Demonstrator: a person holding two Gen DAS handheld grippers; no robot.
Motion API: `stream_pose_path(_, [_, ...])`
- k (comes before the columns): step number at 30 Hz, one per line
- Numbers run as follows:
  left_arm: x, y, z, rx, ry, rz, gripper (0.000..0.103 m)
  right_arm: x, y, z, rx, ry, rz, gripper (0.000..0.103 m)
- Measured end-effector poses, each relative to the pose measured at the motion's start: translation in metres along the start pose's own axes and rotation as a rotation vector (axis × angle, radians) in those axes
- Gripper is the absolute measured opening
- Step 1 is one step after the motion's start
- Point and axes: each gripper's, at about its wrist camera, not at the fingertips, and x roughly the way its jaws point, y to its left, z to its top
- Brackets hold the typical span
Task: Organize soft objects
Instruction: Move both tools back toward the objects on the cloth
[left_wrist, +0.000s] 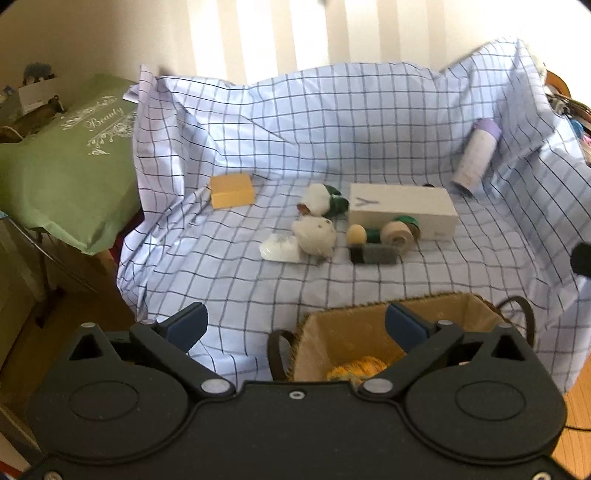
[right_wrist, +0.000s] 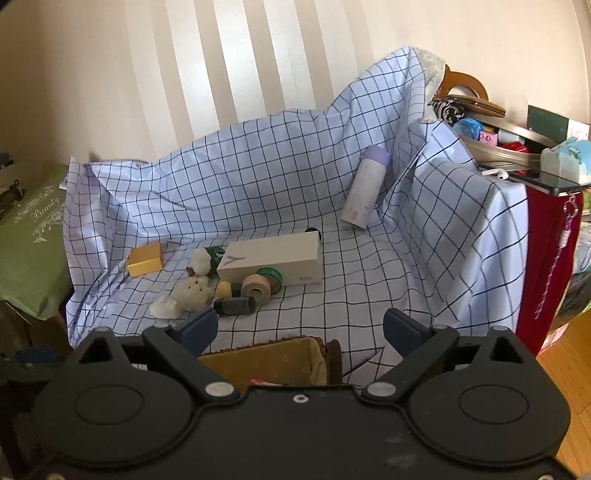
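A woven basket (left_wrist: 373, 314) (right_wrist: 295, 347) with a tan lining stands at the near edge of the checked cloth, and a yellow soft object (left_wrist: 360, 367) lies inside it. Farther back lie a cream plush toy (left_wrist: 317, 234) (right_wrist: 194, 291), a second white and green plush (left_wrist: 325, 199) (right_wrist: 205, 260) and a crumpled clear bag (left_wrist: 280, 249) (right_wrist: 166, 306). My left gripper (left_wrist: 295, 326) hangs open over the basket's left rim, nothing between its blue pads. My right gripper (right_wrist: 301, 328) is open above the basket's far rim, also holding nothing.
A long white box (left_wrist: 402, 210) (right_wrist: 273, 258), a yellow box (left_wrist: 232, 191) (right_wrist: 145, 260), tape rolls (left_wrist: 397, 232) (right_wrist: 256, 288), a small yellow egg shape (left_wrist: 356, 233) and a dark grey block (left_wrist: 375, 254) lie mid-cloth. A lilac-capped bottle (left_wrist: 476, 155) (right_wrist: 365, 184) leans at the back right. Green pillow (left_wrist: 62, 158) on the left; cluttered shelf (right_wrist: 517, 147) on the right.
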Motion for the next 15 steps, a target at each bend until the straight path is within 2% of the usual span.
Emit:
stream_pose_path(8, [0.033,0.016,0.008,-0.001,0.035,0.021,0.099,0.040,0.006,-0.004,-0.015,0.080,-0.015,0.097])
stream_pose_path(15, [0.061,0.023,0.018,-0.010,0.068,-0.002,0.099,0.078,0.017,0.001,-0.052,0.149,-0.017,0.097])
